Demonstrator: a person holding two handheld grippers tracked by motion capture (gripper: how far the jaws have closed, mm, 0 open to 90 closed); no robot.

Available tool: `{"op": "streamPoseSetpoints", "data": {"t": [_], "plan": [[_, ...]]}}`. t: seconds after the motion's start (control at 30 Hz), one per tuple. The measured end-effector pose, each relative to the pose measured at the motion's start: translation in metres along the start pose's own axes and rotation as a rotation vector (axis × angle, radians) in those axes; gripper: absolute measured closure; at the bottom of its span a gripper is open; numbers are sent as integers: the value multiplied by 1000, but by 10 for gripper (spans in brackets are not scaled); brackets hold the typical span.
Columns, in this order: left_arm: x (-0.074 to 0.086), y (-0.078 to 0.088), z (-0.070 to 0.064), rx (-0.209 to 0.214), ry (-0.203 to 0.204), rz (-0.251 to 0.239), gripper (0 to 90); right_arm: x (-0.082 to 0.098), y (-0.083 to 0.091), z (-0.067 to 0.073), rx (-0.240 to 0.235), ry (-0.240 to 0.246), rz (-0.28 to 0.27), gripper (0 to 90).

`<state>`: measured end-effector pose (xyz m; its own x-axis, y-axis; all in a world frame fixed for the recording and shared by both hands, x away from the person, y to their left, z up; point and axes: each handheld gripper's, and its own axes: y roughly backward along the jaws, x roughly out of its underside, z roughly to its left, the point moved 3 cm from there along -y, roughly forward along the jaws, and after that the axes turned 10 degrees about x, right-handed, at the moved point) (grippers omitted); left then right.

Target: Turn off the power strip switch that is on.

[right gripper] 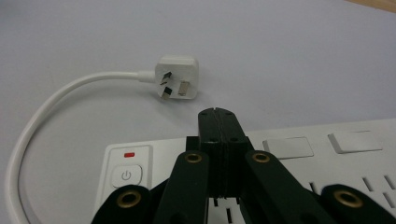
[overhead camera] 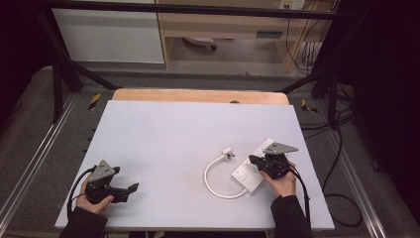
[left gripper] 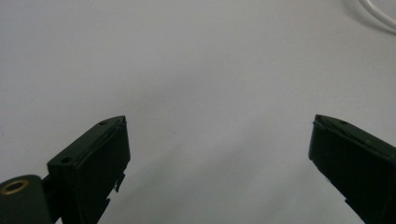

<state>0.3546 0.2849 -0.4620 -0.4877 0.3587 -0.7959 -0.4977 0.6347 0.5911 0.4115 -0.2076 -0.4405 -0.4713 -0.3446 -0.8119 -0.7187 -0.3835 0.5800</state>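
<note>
A white power strip (overhead camera: 253,168) lies on the right of the white table, its power button (right gripper: 125,176) under a small red light. Its white cable (overhead camera: 214,179) loops left and ends in a white plug (overhead camera: 228,152) lying prongs up (right gripper: 177,78). My right gripper (overhead camera: 253,160) hovers over the strip, its two black jaws pressed together with nothing between them (right gripper: 217,114), tips just short of the plug. My left gripper (overhead camera: 132,188) rests at the table's front left, jaws wide apart (left gripper: 219,140) over bare table.
The white table (overhead camera: 173,134) has a wooden strip along its far edge (overhead camera: 198,95). Black frame bars and loose cables stand around the table on the grey floor. A piece of the strip's cable (left gripper: 373,11) crosses the corner of the left gripper view.
</note>
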Motion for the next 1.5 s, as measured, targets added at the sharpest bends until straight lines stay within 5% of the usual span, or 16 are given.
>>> {"op": "streamPoseSetpoints", "data": {"t": [1.5], "plan": [[-1,0,-1,-1,-9,0,51,9,-13,-4,40,16,33,900]]}}
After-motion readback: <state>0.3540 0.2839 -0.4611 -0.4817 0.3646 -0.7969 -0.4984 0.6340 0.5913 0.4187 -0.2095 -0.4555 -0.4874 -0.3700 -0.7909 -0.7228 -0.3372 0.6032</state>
